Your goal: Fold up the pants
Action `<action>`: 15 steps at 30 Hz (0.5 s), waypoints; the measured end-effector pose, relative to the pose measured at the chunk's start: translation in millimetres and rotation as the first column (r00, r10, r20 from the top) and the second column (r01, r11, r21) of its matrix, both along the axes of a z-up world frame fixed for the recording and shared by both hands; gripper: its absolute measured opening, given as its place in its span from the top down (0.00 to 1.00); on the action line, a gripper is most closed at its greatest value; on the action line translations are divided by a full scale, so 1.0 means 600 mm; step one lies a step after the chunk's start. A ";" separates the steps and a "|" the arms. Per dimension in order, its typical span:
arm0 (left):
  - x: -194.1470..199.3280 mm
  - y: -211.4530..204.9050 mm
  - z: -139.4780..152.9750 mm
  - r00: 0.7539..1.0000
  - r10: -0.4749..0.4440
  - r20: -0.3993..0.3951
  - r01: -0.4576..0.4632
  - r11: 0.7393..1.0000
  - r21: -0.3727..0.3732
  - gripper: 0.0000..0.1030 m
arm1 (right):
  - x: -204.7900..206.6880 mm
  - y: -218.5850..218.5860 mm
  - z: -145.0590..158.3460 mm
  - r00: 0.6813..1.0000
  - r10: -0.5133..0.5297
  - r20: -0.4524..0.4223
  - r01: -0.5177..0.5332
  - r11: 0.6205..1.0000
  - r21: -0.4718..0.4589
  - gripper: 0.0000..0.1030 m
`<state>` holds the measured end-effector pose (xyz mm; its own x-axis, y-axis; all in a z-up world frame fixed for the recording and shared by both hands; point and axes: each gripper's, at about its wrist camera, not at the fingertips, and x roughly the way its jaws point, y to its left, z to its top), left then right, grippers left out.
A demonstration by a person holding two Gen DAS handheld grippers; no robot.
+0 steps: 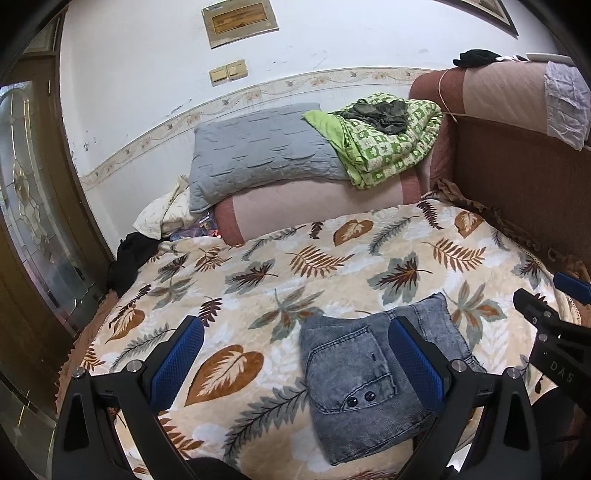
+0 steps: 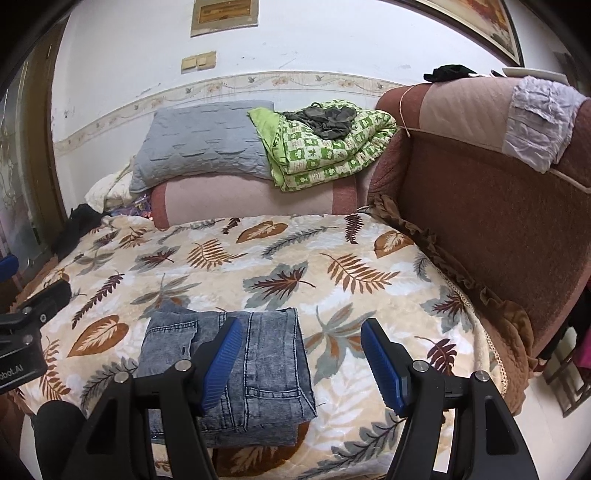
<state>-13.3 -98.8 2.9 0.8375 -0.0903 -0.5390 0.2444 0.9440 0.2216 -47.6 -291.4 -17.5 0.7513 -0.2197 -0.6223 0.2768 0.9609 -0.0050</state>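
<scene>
While both the left gripper (image 1: 295,354) and right gripper (image 2: 301,356) are hovering wide and empty, a careless brush is risking unfolding the folded pants (image 2: 258,354).

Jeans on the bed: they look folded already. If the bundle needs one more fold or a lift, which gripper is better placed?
Probably the right gripper: it is open, and its left finger overlaps the jeans. The left gripper is open too, mostly over the blanket.

a lived-in home room: a sofa (image 2: 480,229) under a leaf-print blanket (image 2: 258,266), a pillow (image 1: 258,151), a folded quilt (image 1: 391,147), framed pictures (image 1: 240,22).
</scene>
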 end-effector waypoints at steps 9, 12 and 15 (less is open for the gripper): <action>0.011 0.043 -0.007 0.998 0.051 0.021 -0.051 0.999 -0.011 0.03 | 0.027 0.045 0.015 0.999 0.051 -0.016 -0.051 0.998 -0.042 0.32; 0.016 0.056 -0.006 0.997 0.065 0.029 -0.065 0.998 -0.020 0.03 | 0.038 0.061 0.018 0.997 0.072 -0.025 -0.074 0.996 -0.051 0.32; 0.022 0.069 -0.007 0.996 0.082 0.026 -0.081 0.996 -0.034 0.03 | 0.049 0.079 0.024 0.995 0.091 -0.028 -0.093 0.993 -0.070 0.32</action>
<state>-0.1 -57.6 -1.6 0.8574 -0.0388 -0.5132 0.1610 0.9674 0.1957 -18.4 -244.0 -3.2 0.7549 -0.1947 -0.6263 0.1858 0.9793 -0.0804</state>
